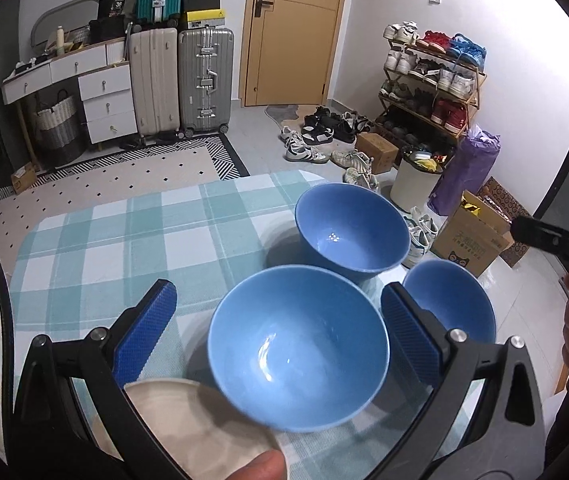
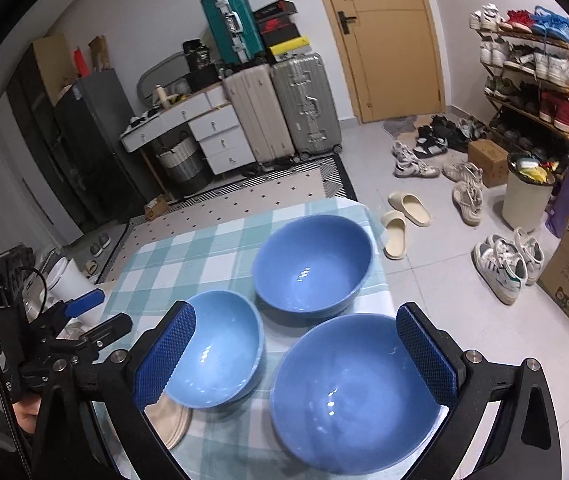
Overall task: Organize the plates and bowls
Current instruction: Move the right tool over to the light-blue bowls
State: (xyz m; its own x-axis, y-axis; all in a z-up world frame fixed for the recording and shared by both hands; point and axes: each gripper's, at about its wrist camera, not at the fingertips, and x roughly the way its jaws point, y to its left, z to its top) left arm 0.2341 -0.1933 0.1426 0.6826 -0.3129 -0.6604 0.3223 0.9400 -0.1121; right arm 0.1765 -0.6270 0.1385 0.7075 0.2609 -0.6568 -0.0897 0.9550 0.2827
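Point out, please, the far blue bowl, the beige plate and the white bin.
far blue bowl (image 2: 312, 268), right wrist view, inner bottom.
beige plate (image 1: 200, 428), left wrist view, upper face.
white bin (image 2: 526, 200), right wrist view, side wall.

Even indoor light; small glints inside the glossy blue bowls (image 1: 298, 354), strong fisheye bending, dark vignetted corners, near edges blurred.

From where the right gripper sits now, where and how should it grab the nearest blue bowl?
Grip the rim of the nearest bowl, one jaw inside and one outside the wall, coming down from above on its right edge. The bowl sits upright and looks too wide for the open jaws of the right gripper to span, and that edge is farthest from the small bowl.
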